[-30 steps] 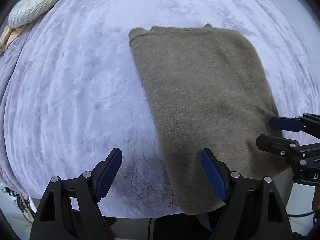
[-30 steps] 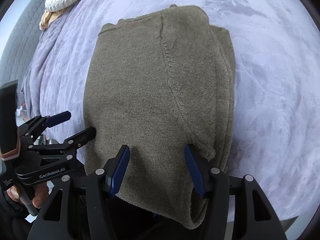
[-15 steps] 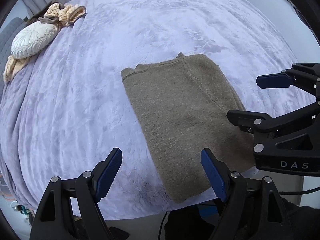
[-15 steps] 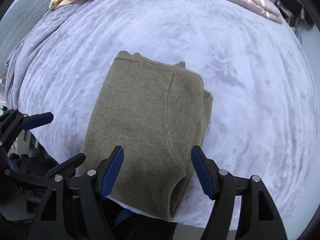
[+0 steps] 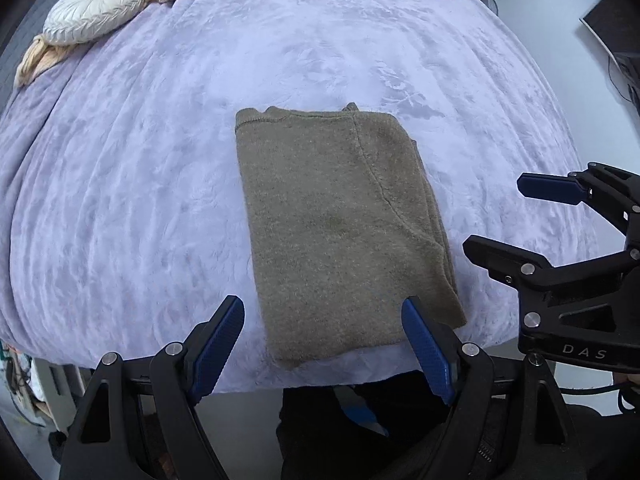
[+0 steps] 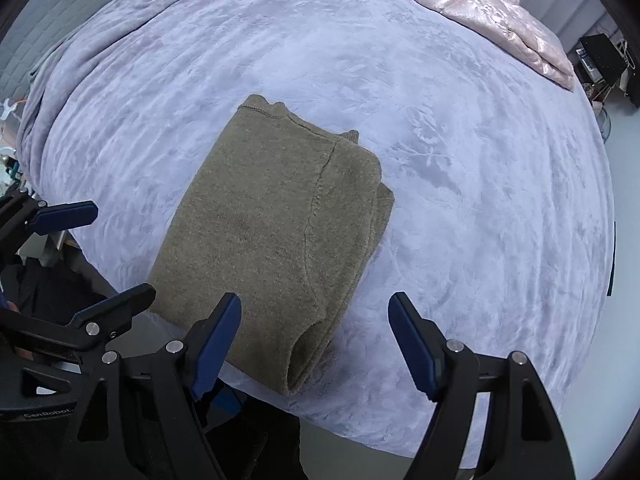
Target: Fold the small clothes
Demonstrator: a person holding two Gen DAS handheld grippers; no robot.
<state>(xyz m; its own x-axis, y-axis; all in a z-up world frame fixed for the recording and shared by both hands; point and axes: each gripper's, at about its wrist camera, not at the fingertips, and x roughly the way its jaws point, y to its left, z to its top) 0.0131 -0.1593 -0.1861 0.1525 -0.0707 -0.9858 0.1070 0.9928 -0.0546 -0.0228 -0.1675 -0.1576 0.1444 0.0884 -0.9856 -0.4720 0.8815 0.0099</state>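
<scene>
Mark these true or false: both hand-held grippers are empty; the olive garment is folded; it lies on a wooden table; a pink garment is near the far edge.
1. Left hand-held gripper and right hand-held gripper hold nothing: true, jaws apart.
2. The olive garment lies folded flat: true.
3. It rests on a wooden table: false, on the lavender blanket.
4. The pink garment touches the olive one: false, it lies well apart, near the far edge.

Folded olive sweater (image 5: 340, 232) lies flat on lavender blanket (image 5: 140, 168).
</scene>
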